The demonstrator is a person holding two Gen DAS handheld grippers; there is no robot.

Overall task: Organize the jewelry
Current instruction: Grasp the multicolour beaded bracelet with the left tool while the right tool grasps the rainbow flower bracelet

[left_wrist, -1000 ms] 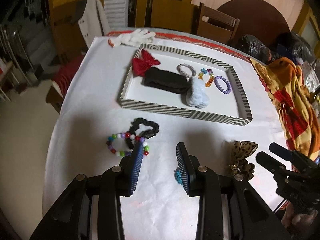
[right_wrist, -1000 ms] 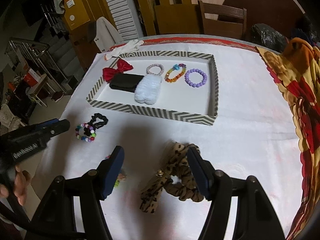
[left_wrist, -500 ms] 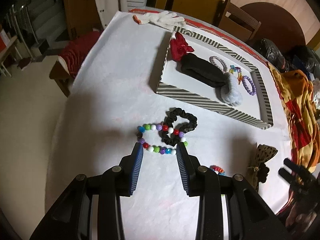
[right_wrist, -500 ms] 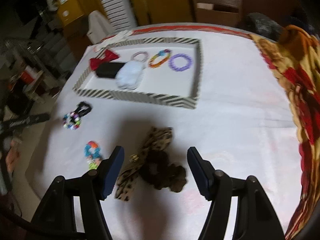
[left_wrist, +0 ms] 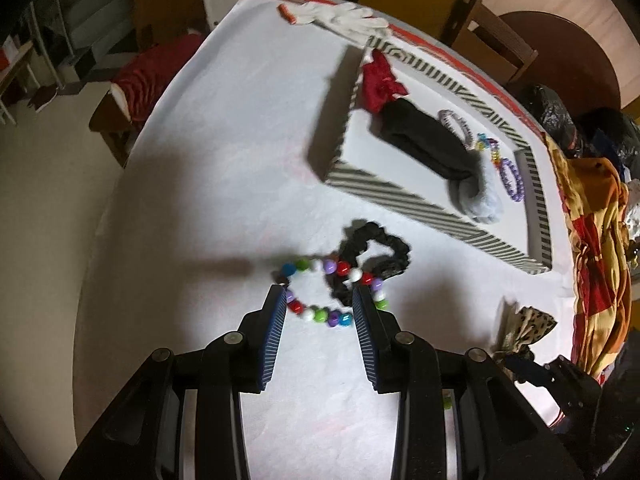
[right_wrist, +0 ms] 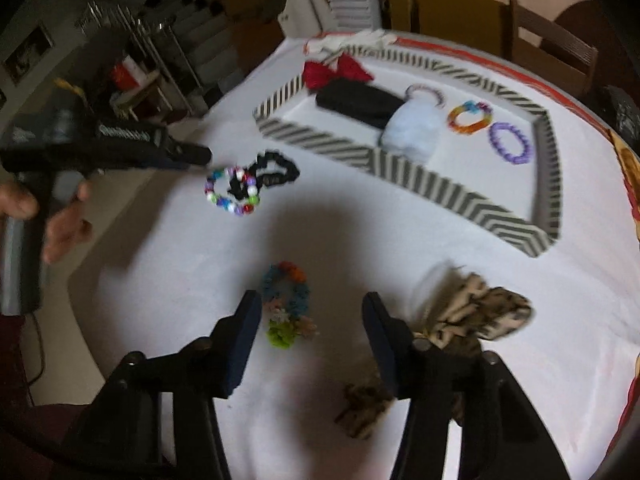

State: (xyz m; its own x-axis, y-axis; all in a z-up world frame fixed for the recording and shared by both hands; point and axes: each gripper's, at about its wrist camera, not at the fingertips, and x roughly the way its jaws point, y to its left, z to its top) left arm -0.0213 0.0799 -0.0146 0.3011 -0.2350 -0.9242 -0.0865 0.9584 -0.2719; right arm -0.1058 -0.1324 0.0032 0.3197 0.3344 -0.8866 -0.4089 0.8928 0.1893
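Right now your left gripper is angled down toward the white tablecloth, its jaws parted, and the multicoloured bead bracelet lies on the cloth between and just past the fingertips, with nothing gripped. That bracelet overlaps a black scrunchie beside it. Beyond them sits the striped tray, which holds a red bow, a black pouch, a pale fluffy piece and three bracelets. Your right gripper is also spread wide and empty, held low over the near part of the table; a small colourful beaded band lies between its fingers, nearer the left one, and the leopard-print scrunchie lies just outside the right finger. From the right wrist view your left hand wraps the handle of its gripper, held level and pointing toward the bead bracelet.
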